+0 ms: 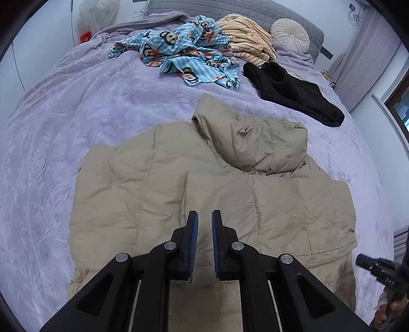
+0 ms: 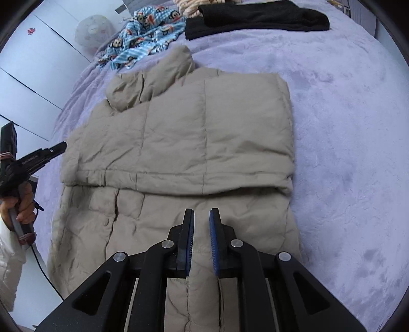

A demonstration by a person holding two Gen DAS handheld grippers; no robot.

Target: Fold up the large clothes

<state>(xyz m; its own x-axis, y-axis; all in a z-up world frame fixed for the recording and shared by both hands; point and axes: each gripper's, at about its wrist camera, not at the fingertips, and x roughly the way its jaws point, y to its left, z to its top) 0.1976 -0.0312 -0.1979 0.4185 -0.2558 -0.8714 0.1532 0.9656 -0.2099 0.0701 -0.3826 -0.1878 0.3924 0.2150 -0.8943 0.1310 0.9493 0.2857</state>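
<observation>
A beige puffer jacket [image 1: 153,191] [image 2: 191,132] lies flat on the lavender bed cover [image 1: 76,115] [image 2: 345,127], its hood [image 1: 255,143] [image 2: 153,79] at the far end. In the right wrist view a padded layer lies folded across the jacket's middle. My left gripper [image 1: 205,217] hovers over the near part of the jacket, shut, with nothing between its blue pads. My right gripper [image 2: 202,215] hangs above the jacket's lower part, shut and empty too. Each gripper's black body shows at the edge of the other's view, the left gripper [image 2: 51,150] held by a hand.
Further up the bed lie a blue monkey-print cloth [image 1: 184,51] [image 2: 143,33], a striped cream garment [image 1: 248,38] and a black garment [image 1: 294,94] [image 2: 255,18]. A round cushion [image 1: 290,34] leans on the grey headboard [image 1: 217,7]. White cupboard doors [image 2: 30,63] stand at the left.
</observation>
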